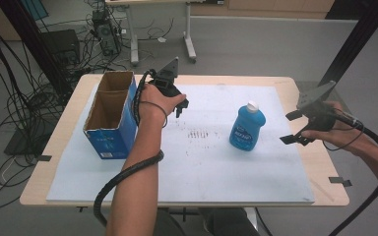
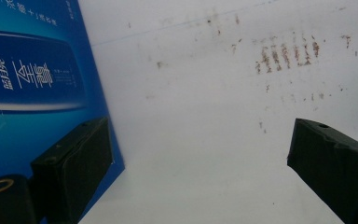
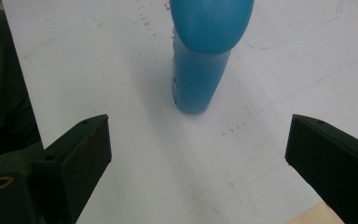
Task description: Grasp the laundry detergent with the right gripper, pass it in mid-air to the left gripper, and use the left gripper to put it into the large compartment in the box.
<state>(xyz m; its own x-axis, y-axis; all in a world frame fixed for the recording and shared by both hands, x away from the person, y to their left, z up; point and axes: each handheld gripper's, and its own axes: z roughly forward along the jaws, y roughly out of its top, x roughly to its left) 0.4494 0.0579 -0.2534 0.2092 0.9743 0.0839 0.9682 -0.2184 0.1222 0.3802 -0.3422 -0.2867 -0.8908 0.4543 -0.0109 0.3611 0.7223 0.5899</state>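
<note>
Right gripper (image 1: 291, 128) jaws spread wide, nothing between them; aimed at the blue bottle (image 1: 246, 126) from its right, well apart from it; in the right gripper view the bottle (image 3: 200, 70) sits centred ahead between the jaws. Left gripper (image 1: 179, 105) also wide open and empty, hanging over the white mat (image 1: 211, 167) just beside the open blue carton (image 1: 110, 115); carton wall close to one jaw in the left gripper view (image 2: 32, 88).

Step in hand, as I read it: approach and grasp the bottle. To do it well: keep the jaws wide, come in level, centre the body between the pads; close on the broad lower body, not the narrowing shoulder, so it doesn't tip or squirt out; don't nudge it before closing.

Bottle stands upright near mat centre-right; long axis vertical; white cap (image 1: 252, 104) points up; label faces the person's side.
</note>
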